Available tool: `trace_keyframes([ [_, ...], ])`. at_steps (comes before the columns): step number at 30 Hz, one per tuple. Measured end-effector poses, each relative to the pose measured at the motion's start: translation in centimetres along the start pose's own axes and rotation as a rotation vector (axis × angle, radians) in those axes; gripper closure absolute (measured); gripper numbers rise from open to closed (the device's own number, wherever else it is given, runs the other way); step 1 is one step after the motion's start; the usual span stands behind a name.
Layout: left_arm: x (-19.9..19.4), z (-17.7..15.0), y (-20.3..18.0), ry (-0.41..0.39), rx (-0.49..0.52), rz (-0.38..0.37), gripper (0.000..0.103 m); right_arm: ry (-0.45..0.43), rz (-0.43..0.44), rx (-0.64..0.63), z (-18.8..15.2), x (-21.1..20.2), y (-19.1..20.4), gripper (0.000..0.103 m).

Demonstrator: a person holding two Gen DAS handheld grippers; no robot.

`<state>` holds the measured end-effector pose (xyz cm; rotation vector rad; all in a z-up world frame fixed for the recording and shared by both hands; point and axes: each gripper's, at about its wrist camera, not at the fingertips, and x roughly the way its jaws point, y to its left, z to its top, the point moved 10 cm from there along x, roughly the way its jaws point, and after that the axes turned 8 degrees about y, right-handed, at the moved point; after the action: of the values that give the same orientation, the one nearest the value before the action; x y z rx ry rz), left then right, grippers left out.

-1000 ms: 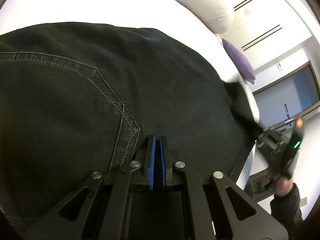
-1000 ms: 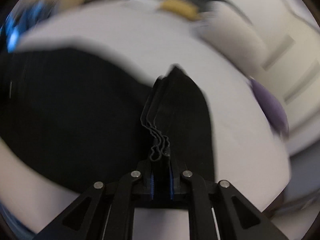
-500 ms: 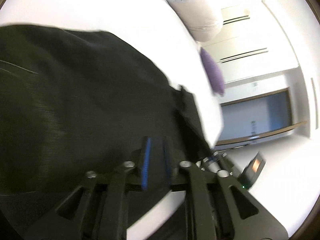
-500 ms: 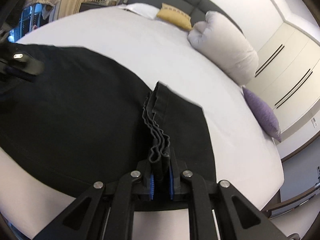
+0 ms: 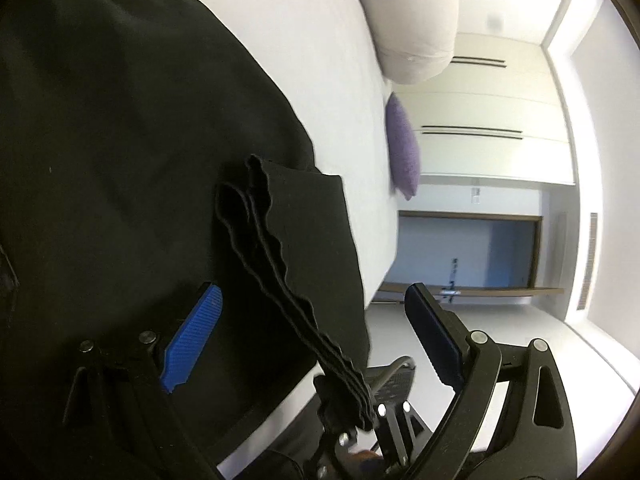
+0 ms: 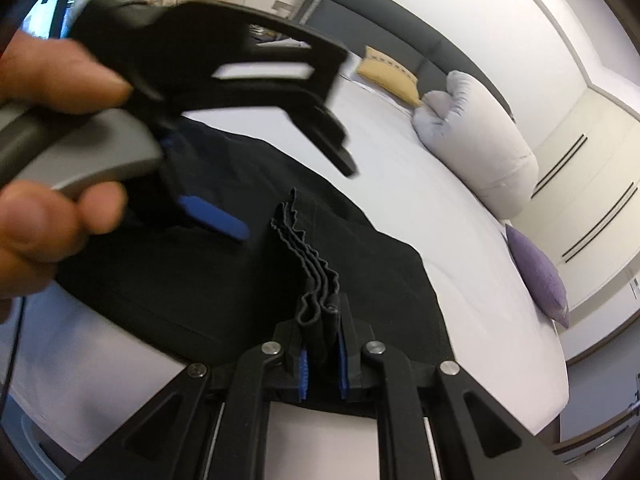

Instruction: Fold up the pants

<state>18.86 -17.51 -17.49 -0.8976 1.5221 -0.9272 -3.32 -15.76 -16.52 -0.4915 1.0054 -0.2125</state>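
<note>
Right tool (image 6: 322,354) grips the black denim pants' stacked hem (image 6: 316,280); left tool (image 5: 316,332), fingers spread, straddles that hem, which runs toward 11 o'clock.

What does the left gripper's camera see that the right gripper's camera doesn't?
Only the left wrist view shows the doorway past the bed's end, and its own open left gripper. Only the right wrist view shows the yellow cushion, the dark headboard and the person's hand holding that gripper. Both show the black pants, their bunched hem pinched in the right gripper, the white bed, the grey pillow and the purple cushion.
</note>
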Motion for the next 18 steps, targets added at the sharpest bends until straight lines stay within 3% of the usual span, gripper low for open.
trace_keyframes([
  [4,0.5,0.6,0.6,0.055,0.012,0.035,0.012,-0.019,0.004,-0.020,0.0,-0.6,1.3,0.091],
  [6,0.2,1.0,0.4,0.057,0.034,0.045,0.021,-0.030,0.004,-0.029,0.4,-1.0,1.6,0.091],
  [8,0.0,1.2,0.1,0.069,0.052,0.054,0.050,-0.038,0.006,-0.041,0.7,-1.3,2.1,0.091],
  [11,-0.4,1.3,0.0,0.077,0.096,0.103,0.072,-0.054,0.008,-0.072,1.0,-1.9,3.1,0.091],
  [14,-1.7,2.0,-0.1,0.061,0.151,0.163,0.080,-0.062,0.021,-0.093,1.3,-2.2,4.1,0.091],
  [18,-3.1,1.9,0.3,0.048,0.198,0.215,0.084,-0.079,0.037,-0.128,1.7,-2.9,5.8,0.091],
])
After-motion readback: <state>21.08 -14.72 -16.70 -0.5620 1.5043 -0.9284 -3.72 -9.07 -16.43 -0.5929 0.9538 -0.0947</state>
